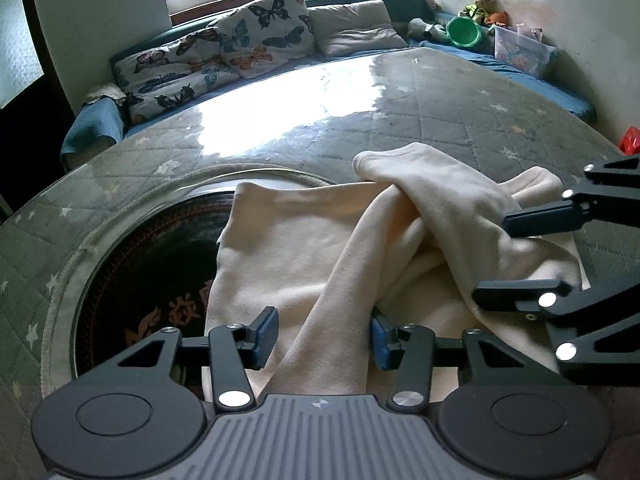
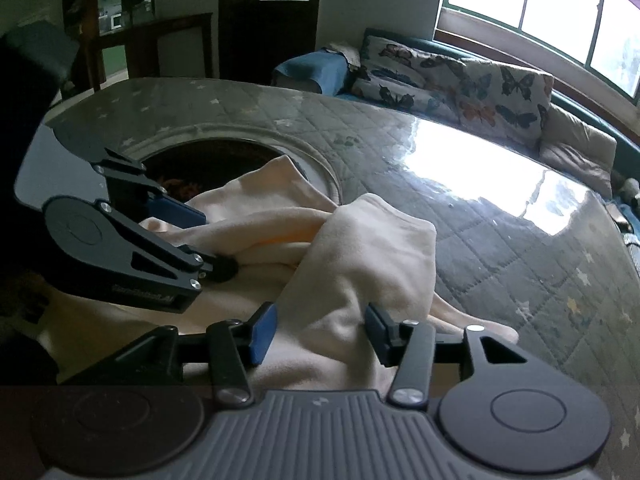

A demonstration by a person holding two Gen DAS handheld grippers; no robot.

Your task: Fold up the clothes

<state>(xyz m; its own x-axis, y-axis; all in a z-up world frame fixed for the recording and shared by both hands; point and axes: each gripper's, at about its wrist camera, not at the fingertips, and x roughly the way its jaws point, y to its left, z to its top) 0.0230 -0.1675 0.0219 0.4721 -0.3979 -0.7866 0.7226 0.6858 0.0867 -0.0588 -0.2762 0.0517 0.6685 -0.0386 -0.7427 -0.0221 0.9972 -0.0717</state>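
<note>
One cream garment point(image 1: 304, 248) lies rumpled on the quilted table cover point(image 1: 440, 92), partly over a dark round inset point(image 1: 152, 264). Both sleeves cross. The left gripper point(image 1: 324, 336) and right gripper point(image 2: 318, 330) each straddle a sleeve, jaws half-wide, pads apparently clear of it. Three cushions point(image 1: 264, 28) line the bench behind.

We cannot tell what kind of garment the cream garment point(image 1: 320, 248) is; its near hem is hidden under the left gripper point(image 1: 324, 338). It also covers half the red characters on the dark round inset point(image 1: 152, 264). The right gripper point(image 1: 532, 252) is cut off by the frame edge.
</note>
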